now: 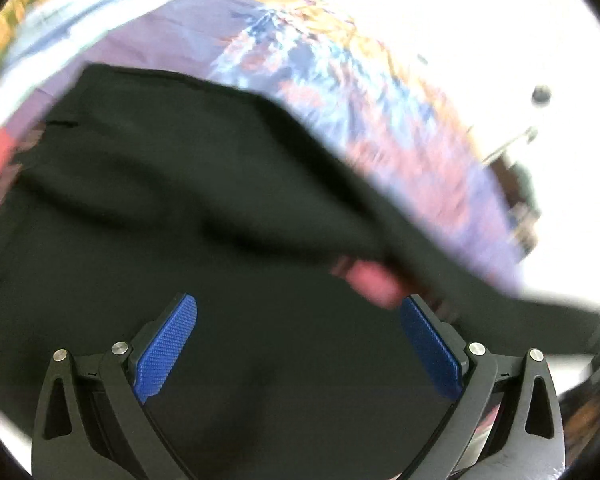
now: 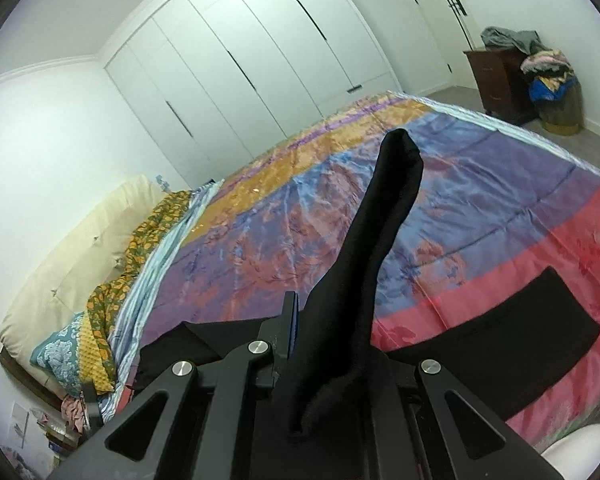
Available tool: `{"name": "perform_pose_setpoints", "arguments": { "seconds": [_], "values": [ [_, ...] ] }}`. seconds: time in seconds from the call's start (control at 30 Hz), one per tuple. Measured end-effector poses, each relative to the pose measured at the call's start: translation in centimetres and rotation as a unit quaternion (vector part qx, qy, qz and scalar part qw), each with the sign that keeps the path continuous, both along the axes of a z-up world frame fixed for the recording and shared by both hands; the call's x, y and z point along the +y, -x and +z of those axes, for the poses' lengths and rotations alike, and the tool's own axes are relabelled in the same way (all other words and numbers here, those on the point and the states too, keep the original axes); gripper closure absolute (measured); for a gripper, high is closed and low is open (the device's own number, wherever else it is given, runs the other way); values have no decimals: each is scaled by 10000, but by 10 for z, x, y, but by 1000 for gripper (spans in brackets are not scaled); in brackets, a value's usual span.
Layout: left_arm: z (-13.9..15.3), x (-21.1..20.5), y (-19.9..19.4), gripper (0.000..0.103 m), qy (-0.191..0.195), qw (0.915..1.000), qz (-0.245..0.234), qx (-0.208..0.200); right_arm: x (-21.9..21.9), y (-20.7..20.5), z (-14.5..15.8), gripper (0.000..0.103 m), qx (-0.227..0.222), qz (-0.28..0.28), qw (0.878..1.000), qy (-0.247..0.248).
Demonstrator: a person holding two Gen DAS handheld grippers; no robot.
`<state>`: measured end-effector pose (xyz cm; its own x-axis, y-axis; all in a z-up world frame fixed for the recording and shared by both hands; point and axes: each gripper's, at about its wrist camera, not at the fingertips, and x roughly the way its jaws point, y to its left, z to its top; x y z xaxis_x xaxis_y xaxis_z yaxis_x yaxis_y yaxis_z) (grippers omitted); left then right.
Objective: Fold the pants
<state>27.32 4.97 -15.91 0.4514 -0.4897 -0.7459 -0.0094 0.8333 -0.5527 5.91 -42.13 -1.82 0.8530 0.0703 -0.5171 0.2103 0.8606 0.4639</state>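
The black pants (image 1: 172, 184) lie spread on the colourful bedspread (image 1: 340, 92) and fill most of the blurred left wrist view. My left gripper (image 1: 298, 336) is open just above the fabric, its blue pads (image 1: 166, 344) wide apart with nothing between them. A fold of the pants is lifted at the right. In the right wrist view my right gripper (image 2: 324, 344) is shut on a bunched strip of the pants (image 2: 384, 216), which sticks up and forward past the fingers. Another part of the pants (image 2: 512, 332) lies flat on the red band of the bedspread (image 2: 480, 184).
A cream headboard cushion (image 2: 72, 264) and patterned pillows (image 2: 112, 312) line the left side of the bed. White wardrobe doors (image 2: 240, 60) stand behind it. A dark dresser (image 2: 500, 80) with a pile of clothes (image 2: 548, 76) stands at the far right.
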Motion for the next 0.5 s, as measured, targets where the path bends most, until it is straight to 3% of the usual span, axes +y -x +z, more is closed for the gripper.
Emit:
{"name": "perform_pose_setpoints", "arguments": {
  "seconds": [0.07, 0.17, 0.33, 0.37, 0.4, 0.43, 0.47, 0.5],
  "values": [
    [-2, 0, -43, 1, 512, 9986, 86, 119, 1, 3, 5, 95, -69, 34, 10000, 14],
    [-18, -14, -99, 2, 434, 9979, 157, 450, 1, 8, 11, 95, -148, 93, 9998, -22],
    [-54, -39, -152, 6, 243, 9934, 245, 1098, 1, 24, 29, 97, -458, 303, 9984, -117],
    [-59, -43, -158, 23, 291, 9929, 289, 1113, 0, 29, 35, 97, -560, 402, 9975, -167],
    [-62, -44, -160, 73, 421, 9922, 290, 1138, 0, 32, 39, 97, -605, 454, 9970, -181],
    [-65, -47, -160, 102, 572, 9900, 278, 1256, -3, 35, 42, 97, -633, 499, 9965, -208],
    [-63, -47, -158, 99, 651, 9885, 326, 1322, -5, 35, 43, 97, -614, 509, 9965, -232],
    [-46, -45, -153, 99, 600, 9922, 398, 1022, -10, 32, 43, 97, -533, 494, 9971, -213]
  ]
}}
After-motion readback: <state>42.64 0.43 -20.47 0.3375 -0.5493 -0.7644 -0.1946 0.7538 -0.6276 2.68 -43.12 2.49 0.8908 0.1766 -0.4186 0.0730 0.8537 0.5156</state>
